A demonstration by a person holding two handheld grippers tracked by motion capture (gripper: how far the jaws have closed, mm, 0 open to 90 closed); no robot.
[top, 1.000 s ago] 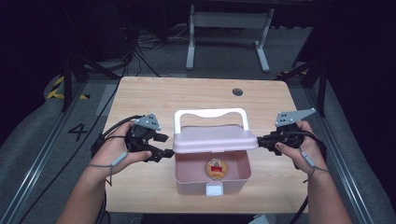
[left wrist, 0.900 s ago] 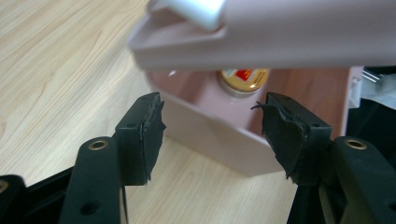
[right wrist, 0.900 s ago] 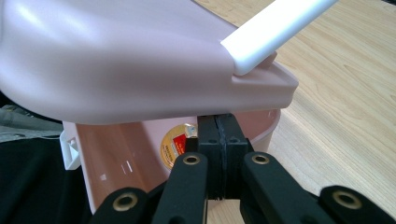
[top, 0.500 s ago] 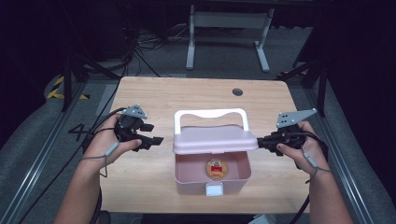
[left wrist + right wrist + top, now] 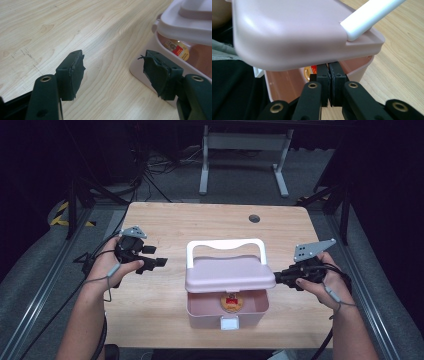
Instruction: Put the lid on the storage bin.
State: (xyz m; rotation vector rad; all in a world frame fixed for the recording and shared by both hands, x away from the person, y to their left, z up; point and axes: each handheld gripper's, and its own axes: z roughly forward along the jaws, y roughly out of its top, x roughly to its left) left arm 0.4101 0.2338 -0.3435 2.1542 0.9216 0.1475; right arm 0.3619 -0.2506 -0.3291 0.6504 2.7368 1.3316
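Note:
A pink box [image 5: 200, 312] sits at the table's near middle, its lid [image 5: 230, 272] raised over the open body and its white handle [image 5: 225, 243] upright. Inside lies a round gold item with a red label [image 5: 231, 302]. My right gripper [image 5: 276, 276] is shut, its tips tucked under the lid's right edge [image 5: 294, 32], with the gripper [image 5: 328, 68] just over the box's wall [image 5: 284, 85]. My left gripper [image 5: 156, 256] hovers left of the box, open, its jaws having just been opening with nothing between them [image 5: 113, 70]. The box's corner [image 5: 142, 72] lies just beyond it.
The wooden table [image 5: 165, 220] has a dark cable hole [image 5: 254, 218] at the back right. A white latch [image 5: 230, 322] hangs on the box's front. On the floor behind stands a white metal frame [image 5: 245, 150], with cables at the left.
My left gripper has pulled away leftward from the box's side and its jaws have spread wider. The right gripper and the raised lid have stayed put.

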